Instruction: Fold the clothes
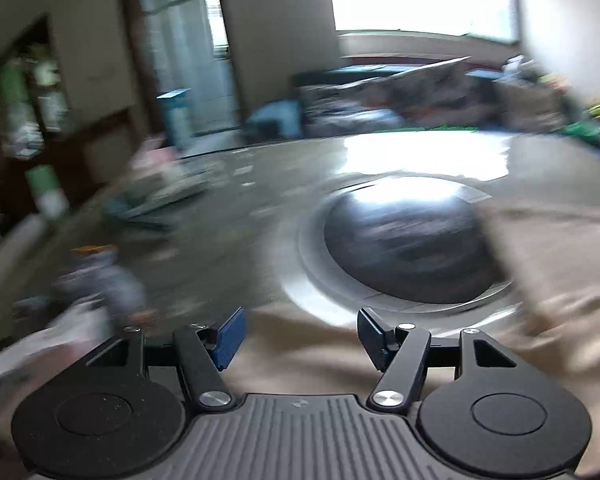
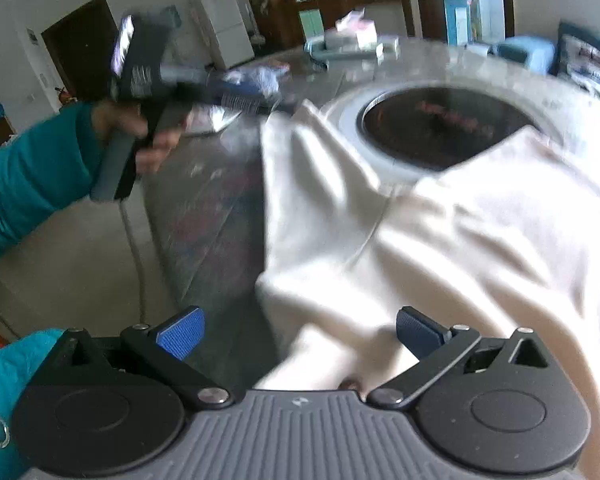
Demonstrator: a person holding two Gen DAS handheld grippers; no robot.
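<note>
Both my jaws gape empty; the cream garment (image 2: 440, 240) lies rumpled on the table (image 2: 204, 200), folding barely begun.

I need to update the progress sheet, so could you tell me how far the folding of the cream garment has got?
Done: the cream garment lies on the round table, partly bunched, one flap over the dark centre disc. In hand: nothing; the left gripper and right gripper are both open, cloth beneath them but unpinched. Left: the garment looks rumpled, with no neat fold visible, so most folding seems to remain.
</note>
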